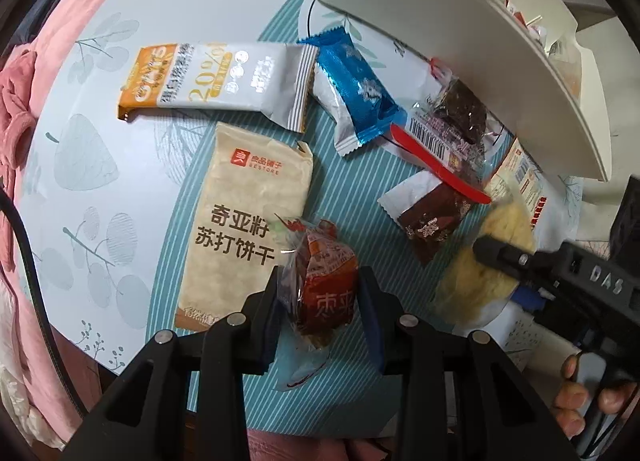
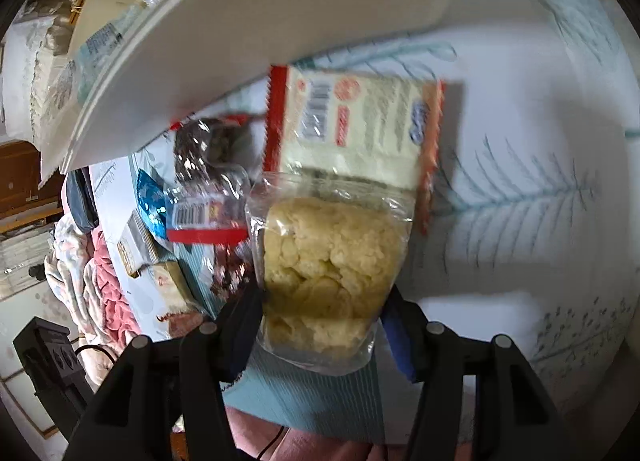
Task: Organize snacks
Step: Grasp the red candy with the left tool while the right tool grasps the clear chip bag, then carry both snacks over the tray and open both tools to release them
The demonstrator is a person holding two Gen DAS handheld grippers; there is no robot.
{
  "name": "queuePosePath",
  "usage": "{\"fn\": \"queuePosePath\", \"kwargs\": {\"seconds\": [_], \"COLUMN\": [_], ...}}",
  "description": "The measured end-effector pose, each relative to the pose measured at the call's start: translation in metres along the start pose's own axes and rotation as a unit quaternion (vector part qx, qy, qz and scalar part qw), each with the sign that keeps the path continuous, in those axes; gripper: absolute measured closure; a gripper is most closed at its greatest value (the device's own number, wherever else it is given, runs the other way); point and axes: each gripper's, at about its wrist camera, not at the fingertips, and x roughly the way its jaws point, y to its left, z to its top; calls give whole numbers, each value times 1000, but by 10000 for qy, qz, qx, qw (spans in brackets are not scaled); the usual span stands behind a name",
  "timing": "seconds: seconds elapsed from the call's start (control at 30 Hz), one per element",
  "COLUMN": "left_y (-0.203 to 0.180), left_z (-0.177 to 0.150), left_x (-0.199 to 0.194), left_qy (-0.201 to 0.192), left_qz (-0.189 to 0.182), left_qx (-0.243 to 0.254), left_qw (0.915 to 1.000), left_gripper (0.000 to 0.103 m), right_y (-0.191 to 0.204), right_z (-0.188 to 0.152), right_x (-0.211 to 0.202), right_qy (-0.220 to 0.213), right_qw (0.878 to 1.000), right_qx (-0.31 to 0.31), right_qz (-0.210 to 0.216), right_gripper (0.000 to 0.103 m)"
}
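Observation:
My left gripper (image 1: 320,293) is shut on a small red-wrapped snack (image 1: 326,281), held just above the table. My right gripper (image 2: 324,313) is shut on a clear bag of pale yellow puffed snack (image 2: 328,261); the same bag shows in the left wrist view (image 1: 492,257) with the right gripper (image 1: 504,251) on it. On the table lie a beige soda cracker pack (image 1: 244,229), a white and orange protein bar (image 1: 216,81), a blue wrapped snack (image 1: 352,89), a brown wrapped snack (image 1: 432,221) and a clear pack with a dark cake (image 1: 452,121).
A white tray (image 1: 460,33) with snacks inside stands at the upper right, its wall also in the right wrist view (image 2: 224,41). A red-edged cream packet (image 2: 360,121) lies beyond the yellow bag. Pink fabric (image 1: 28,109) borders the table's left edge.

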Motion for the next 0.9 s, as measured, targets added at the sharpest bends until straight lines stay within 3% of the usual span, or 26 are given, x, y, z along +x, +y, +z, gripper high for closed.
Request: {"fn": "queuePosePath", "kwargs": {"seconds": [0.17, 0.33, 0.9], "left_y": [-2, -8, -68], "left_z": [-2, 3, 45], "left_x": [-22, -45, -136], "left_qy": [-225, -386, -1126], "left_qz": [-86, -256, -767], "left_qx": [63, 122, 637], "left_qw": [9997, 9989, 9886], "left_gripper": [69, 69, 69], "right_y": [-16, -24, -37], "right_z": [-11, -19, -3], "right_x": [2, -9, -117], "right_qy": [295, 297, -823], "right_qw": [9992, 9989, 9885], "right_qx": [266, 333, 640], "right_qz": [88, 136, 1095], "right_gripper": [47, 47, 47]}}
